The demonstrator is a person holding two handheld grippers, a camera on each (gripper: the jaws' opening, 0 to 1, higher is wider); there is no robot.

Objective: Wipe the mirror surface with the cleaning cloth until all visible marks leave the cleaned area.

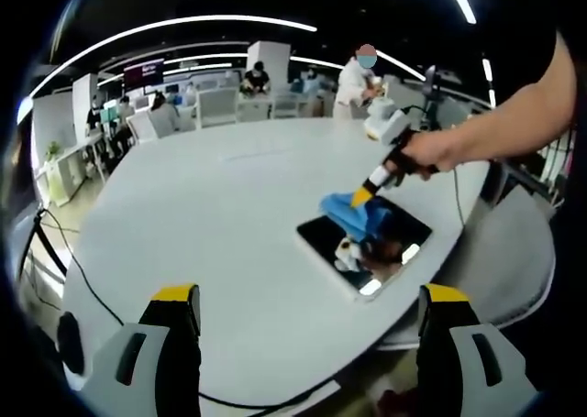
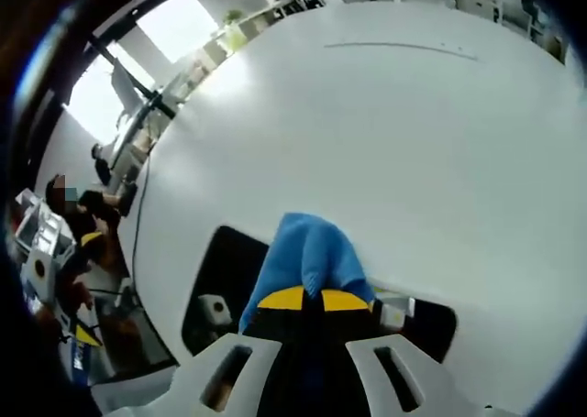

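I'm mid-wipe: my right tool (image 2: 312, 300), clamped on the blue cloth (image 2: 307, 252), must sweep the mirror's (image 1: 362, 243) near half while the left tool (image 1: 307, 307) hangs wide.

Wide bare bench (image 1: 229, 206) on every far side of the mirror (image 1: 363, 252); open passage there for a hand-held gripper; blocked over the mirror itself by the blue cloth (image 1: 353, 211) and the right hand-held gripper (image 1: 362, 197) pressing it; chairs (image 1: 215, 105) and people well beyond the mirror, past the bench edge.
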